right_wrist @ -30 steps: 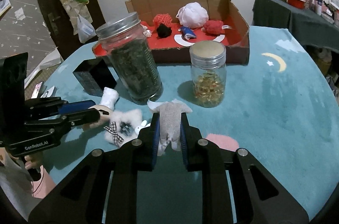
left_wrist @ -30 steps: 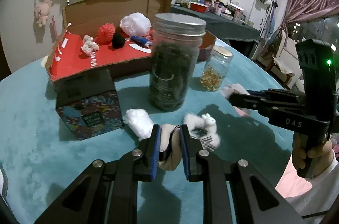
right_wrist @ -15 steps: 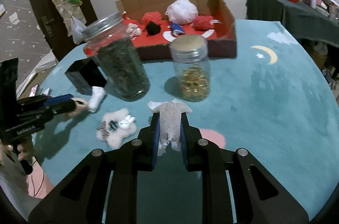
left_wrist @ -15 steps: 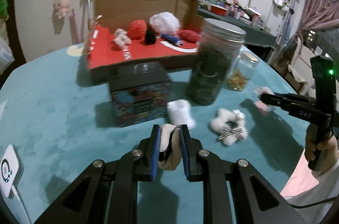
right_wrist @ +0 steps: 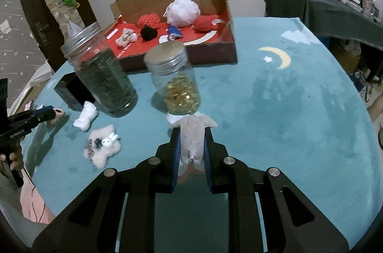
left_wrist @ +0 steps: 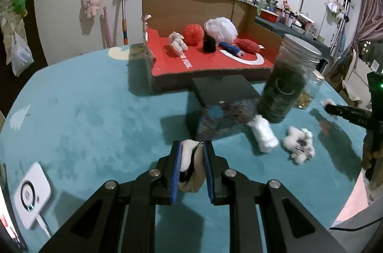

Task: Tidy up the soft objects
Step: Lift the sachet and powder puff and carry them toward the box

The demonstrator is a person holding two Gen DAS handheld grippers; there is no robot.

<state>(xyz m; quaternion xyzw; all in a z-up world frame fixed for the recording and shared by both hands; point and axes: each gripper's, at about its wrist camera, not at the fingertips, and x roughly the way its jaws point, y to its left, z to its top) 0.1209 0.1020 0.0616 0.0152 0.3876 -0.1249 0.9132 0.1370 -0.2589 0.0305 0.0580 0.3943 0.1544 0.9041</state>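
- Two hand-held grippers are out over a round surface (right_wrist: pixel 275 109) covered in teal plush with a yellow moon printed on it.
- The left gripper (left_wrist: pixel 191 152) has its blue-padded fingers (left_wrist: pixel 174 171) closed tight on a small cream and tan soft toy (left_wrist: pixel 191 166) with a thin dark cord.
- The right gripper (right_wrist: pixel 191 140) has its fingers (right_wrist: pixel 207 157) clamped on a grey mesh pouch (right_wrist: pixel 191 138), whose white corners fan out past the tips.
- At the far side of the surface stands an open cardboard box with a red floor (left_wrist: pixel 215 61). In it lie a white mesh puff (left_wrist: pixel 221 29), a red knitted ball (left_wrist: pixel 193 34), a black pom-pom (left_wrist: pixel 209 44), a blue item (left_wrist: pixel 231 49), a red pouch (left_wrist: pixel 247 46) and a pale knotted toy (left_wrist: pixel 177 43).
- Before the box stand a tall glass jar of dark leaves with a metal lid (right_wrist: pixel 103 75) and a smaller glass jar of amber capsules (right_wrist: pixel 177 85), well apart from each other.
- A dark box with a colourful printed side (left_wrist: pixel 225 107) sits beside the tall jar.
- A white rolled cloth (right_wrist: pixel 86 115) and a fluffy pale plush with a little white rabbit (right_wrist: pixel 103 145) lie loose on the surface near the left gripper's side.
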